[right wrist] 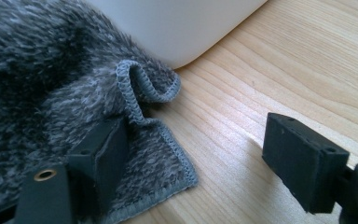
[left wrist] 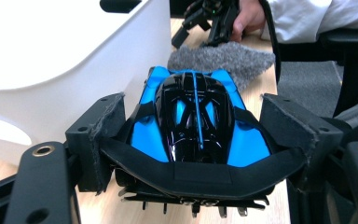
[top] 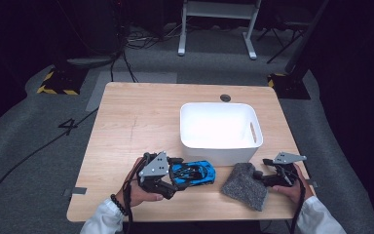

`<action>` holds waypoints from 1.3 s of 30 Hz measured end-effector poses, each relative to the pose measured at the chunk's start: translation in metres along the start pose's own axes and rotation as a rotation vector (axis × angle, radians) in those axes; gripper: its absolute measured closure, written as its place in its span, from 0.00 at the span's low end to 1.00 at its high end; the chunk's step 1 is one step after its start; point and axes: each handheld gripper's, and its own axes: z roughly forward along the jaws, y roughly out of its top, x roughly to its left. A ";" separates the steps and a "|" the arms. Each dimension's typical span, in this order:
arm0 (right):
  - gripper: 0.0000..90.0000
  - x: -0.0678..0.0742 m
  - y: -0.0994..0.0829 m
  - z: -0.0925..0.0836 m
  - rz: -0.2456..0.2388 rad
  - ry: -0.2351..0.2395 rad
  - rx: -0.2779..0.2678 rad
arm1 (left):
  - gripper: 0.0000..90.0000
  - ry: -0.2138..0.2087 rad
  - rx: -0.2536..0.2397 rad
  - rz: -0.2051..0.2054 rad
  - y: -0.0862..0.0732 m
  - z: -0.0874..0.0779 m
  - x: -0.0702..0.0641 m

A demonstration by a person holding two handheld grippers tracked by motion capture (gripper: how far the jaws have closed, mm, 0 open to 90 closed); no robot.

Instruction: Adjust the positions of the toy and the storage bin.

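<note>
Item 1, near left: my left gripper (top: 175, 176) is clamping a blue and black toy car (top: 193, 172), its pads pressing on the car's two flanks at the near-left end. In the left gripper view the car (left wrist: 193, 123) is sitting squarely between the jaws, its black canopy facing up. Its long axis is running left to right across the near part of the table (top: 126, 131), the free end pointing right toward the cloth. I am reading no brand, label or lettering on it.

Item 2, near right: my right gripper (top: 263, 171) is standing with its jaws apart at the right edge of a grey fuzzy cloth (top: 245, 185). In the right gripper view one jaw is resting on the cloth's (right wrist: 51, 93) stitched, folded-up corner while the other is hanging over bare wood; nothing is being gripped.

Item 3, further back, centre right: a white plastic bin (top: 220, 146) is sitting just beyond the car and the cloth, a handle slot showing in its right wall. No writing is legible on it.

Item 4, far floor, left: a "4" marking (top: 70, 125) is showing on the grey carpet.
</note>
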 end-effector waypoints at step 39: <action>0.25 0.000 0.000 0.000 -0.001 -0.001 0.000 | 0.27 -0.005 -0.166 0.043 0.068 -0.004 0.020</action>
